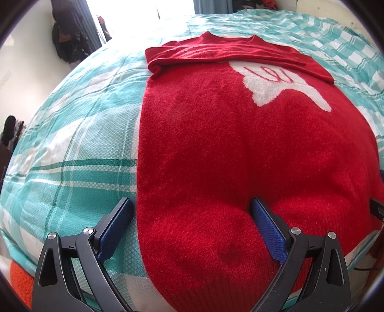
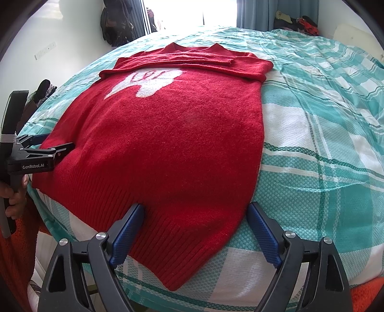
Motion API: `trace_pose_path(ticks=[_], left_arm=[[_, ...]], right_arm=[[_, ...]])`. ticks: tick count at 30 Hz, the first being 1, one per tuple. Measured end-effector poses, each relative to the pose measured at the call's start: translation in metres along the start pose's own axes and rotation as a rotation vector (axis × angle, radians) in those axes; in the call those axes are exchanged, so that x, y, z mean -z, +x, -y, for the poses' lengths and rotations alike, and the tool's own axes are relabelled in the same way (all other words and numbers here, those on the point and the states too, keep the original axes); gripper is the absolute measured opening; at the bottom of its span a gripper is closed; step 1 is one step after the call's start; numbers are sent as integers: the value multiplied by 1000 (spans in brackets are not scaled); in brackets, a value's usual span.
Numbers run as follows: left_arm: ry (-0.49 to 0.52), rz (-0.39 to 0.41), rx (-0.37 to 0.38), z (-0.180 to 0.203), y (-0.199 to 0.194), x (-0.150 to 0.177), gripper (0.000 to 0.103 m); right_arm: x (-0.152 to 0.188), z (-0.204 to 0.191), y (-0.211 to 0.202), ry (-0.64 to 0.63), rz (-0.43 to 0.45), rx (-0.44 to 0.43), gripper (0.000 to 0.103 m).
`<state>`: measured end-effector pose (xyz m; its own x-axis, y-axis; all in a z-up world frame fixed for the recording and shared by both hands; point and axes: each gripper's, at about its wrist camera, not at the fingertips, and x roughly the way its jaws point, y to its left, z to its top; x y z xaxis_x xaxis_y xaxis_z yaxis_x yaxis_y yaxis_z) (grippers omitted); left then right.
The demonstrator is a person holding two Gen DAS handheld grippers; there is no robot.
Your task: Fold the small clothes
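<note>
A red knit sweater (image 1: 228,148) with a white motif (image 1: 276,84) lies flat on the bed, sleeves folded across its chest near the collar. It also shows in the right wrist view (image 2: 168,144). My left gripper (image 1: 192,208) is open, its fingers straddling the sweater's lower left corner at the ribbed hem. My right gripper (image 2: 195,213) is open, its fingers straddling the lower right corner of the hem. The left gripper also shows from the side in the right wrist view (image 2: 60,144), at the sweater's left edge.
The bed (image 2: 324,168) has a teal and white checked cover. An orange fabric (image 1: 20,283) lies below the bed's near edge. Dark bags (image 2: 115,21) hang on the far wall beside a bright window. Clothes (image 2: 300,24) pile at the far right.
</note>
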<state>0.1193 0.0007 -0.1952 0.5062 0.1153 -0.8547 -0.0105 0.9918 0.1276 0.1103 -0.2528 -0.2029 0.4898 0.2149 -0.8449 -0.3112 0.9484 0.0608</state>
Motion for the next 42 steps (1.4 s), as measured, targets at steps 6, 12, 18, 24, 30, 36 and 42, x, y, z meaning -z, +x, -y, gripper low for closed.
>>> trace_pose_path(ticks=[6,12,18,24,30,36,42], left_arm=[[0,0,-10,2,0,0,99],[-4,5,-8,1,-1,1,99],[-166,-1,91,-38,-35,-1,91],[-313,-57,194,-106,-61,29,91],[-298,-184,396,-83,-38,47,88],[-219,-217,337,-65,-37,43,57],[-343,-277,454,-92,-45,51,3]], right_arm=[[0,0,0,0,1,-6,88],[0,-1,0,-1,1,-9,89],[-7,10,-22,50,46,-26,73],[-9,75,-85,349,112,-178,74],[13,68,-39,435,-148,-416,73],[16,43,5,436,-216,-467,46],[12,41,-21,419,-142,-514,5]])
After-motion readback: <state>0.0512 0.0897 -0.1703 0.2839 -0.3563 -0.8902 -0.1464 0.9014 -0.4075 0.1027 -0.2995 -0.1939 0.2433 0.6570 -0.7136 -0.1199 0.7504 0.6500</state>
